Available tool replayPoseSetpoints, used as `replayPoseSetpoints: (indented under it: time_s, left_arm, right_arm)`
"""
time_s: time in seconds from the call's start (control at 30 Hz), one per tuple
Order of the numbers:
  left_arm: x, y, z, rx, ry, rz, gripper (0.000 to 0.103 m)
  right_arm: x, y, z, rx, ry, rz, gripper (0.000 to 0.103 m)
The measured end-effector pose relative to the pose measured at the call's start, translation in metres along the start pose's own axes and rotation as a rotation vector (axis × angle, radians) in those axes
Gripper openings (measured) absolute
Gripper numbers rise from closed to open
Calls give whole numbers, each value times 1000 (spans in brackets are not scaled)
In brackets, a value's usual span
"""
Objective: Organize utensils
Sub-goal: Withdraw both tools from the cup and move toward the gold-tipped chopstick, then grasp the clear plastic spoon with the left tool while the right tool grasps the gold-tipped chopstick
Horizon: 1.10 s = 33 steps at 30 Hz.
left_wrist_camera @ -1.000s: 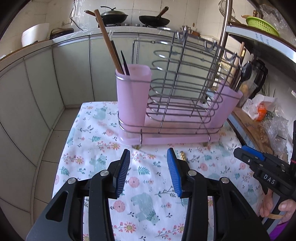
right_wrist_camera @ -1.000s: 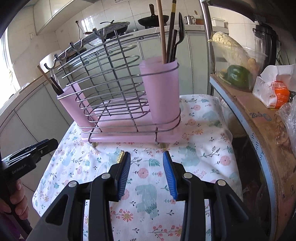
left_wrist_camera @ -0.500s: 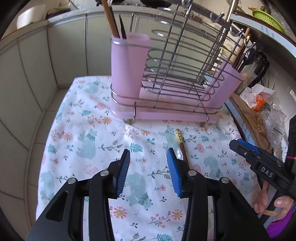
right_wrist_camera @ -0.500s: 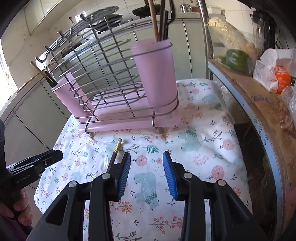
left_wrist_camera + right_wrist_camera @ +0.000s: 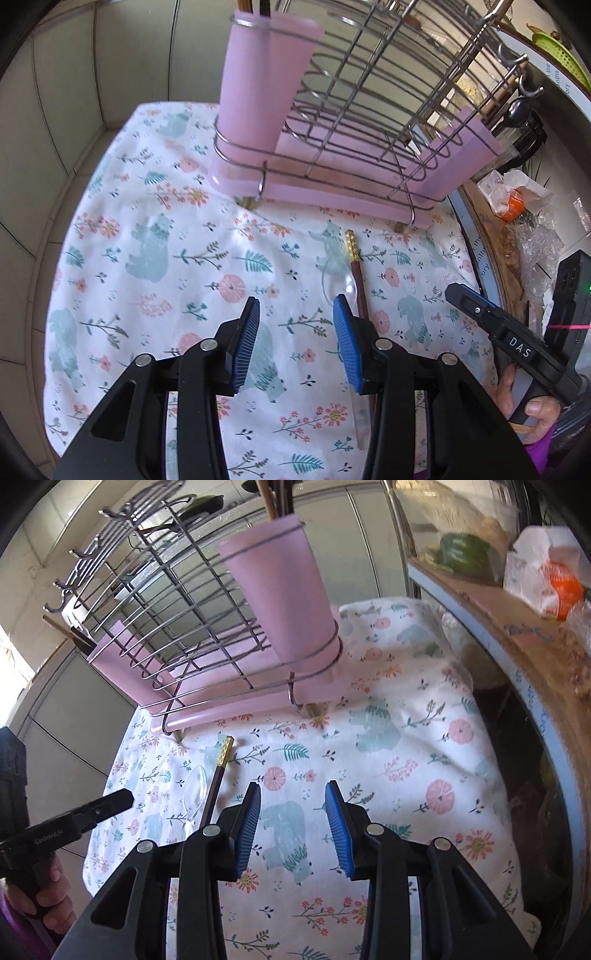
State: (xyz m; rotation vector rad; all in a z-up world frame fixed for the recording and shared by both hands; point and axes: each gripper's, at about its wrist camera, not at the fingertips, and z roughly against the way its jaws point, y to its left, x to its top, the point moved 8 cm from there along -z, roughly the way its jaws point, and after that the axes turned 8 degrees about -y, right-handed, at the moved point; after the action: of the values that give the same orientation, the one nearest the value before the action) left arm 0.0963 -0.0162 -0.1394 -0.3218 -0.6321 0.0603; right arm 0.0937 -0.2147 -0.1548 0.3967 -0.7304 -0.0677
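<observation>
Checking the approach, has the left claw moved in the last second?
Yes. The left claw has pulled back and tilted down from the pink rack, now over the cloth beside the chopstick.

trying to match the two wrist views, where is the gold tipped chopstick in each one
Left wrist: the gold-tipped chopstick lies on the floral cloth right of centre, running back past the left gripper beside its right finger.
Right wrist: the chopstick lies left of centre, just left of the right gripper.
Shared landmark: the clear plastic spoon beside it, in front of the pink utensil rack.
</observation>
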Motion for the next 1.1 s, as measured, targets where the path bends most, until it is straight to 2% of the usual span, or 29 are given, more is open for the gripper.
replayPoseSetpoints:
  time_s: [0.23, 0.37, 0.4, 0.47, 0.7, 0.77, 0.8, 0.83, 0.87, 1.1]
  left_arm:
    - [-13, -19, -19, -61, 111, 16, 41]
    - [-19, -32, -32, -39, 149, -28, 41]
    - [-20, -34, -36, -25, 155, -45, 40]
    - [-23, -36, -43, -12, 171, -54, 26]
    - [-29, -44, -58, -49, 218, -22, 23]
    - [-29, -46, -60, -50, 213, -31, 23]
    - [-28, -46, -60, -44, 203, -37, 20]
    - [-28, -45, -61, -34, 197, -43, 13]
    - [-28, -44, -61, -31, 196, -42, 11]
    - [-19, -15, -47, -7, 153, 22, 11]
  right_arm:
    - [-4, 1, -5, 13, 22, -10, 36]
    - [-5, 3, -6, 12, 26, -2, 36]
    - [-5, 3, -7, 12, 27, -1, 36]
    - [-6, 3, -7, 9, 28, 3, 36]
    - [-6, 6, -11, 6, 40, 14, 36]
    - [-7, 7, -12, 4, 43, 19, 36]
    - [-7, 8, -13, 3, 46, 22, 36]
    - [-7, 10, -14, 5, 50, 24, 36]
    - [-7, 11, -16, 10, 56, 24, 36]
    - [-5, 31, -31, 62, 122, 15, 35]
